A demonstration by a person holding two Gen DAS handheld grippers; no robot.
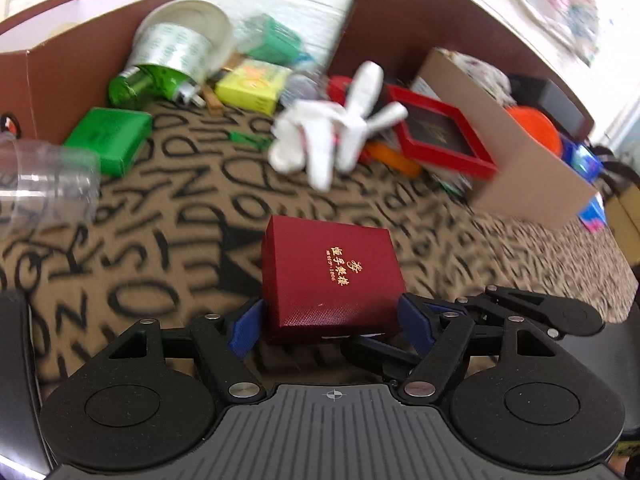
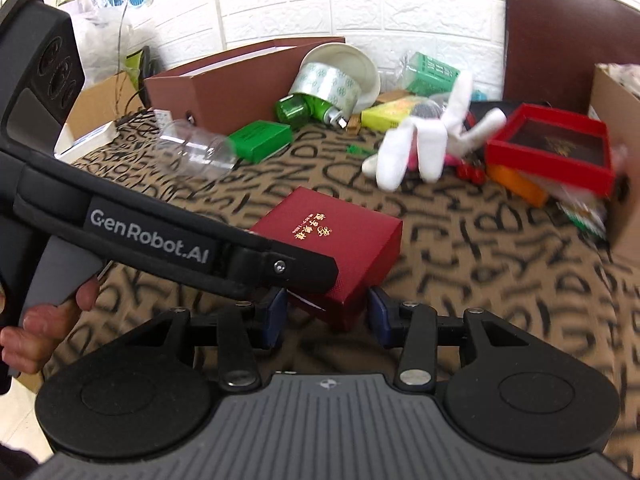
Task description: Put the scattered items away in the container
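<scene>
A dark red gift box (image 1: pixel 332 276) with gold lettering is held just above the letter-patterned tablecloth (image 1: pixel 160 208). My left gripper (image 1: pixel 334 322) is shut on it, a blue pad against each of its side walls. In the right wrist view the same box (image 2: pixel 332 224) has its near corner clamped between the pads of my right gripper (image 2: pixel 327 312). The left gripper's black body (image 2: pixel 160 232), held by a hand (image 2: pixel 36 320), crosses that view over the box's left edge. A tan cardboard box (image 1: pixel 520 168) holding several items stands at the right.
A white plush toy (image 1: pixel 340 132) lies beyond the box. Farther back are a green box (image 1: pixel 108 140), a clear plastic jar (image 1: pixel 44 176), a green bottle (image 1: pixel 136 84), a paper bowl (image 1: pixel 180 40), a yellow box (image 1: pixel 252 84) and a red-framed box (image 1: pixel 440 132). A brown box (image 1: pixel 72 52) stands at the back left.
</scene>
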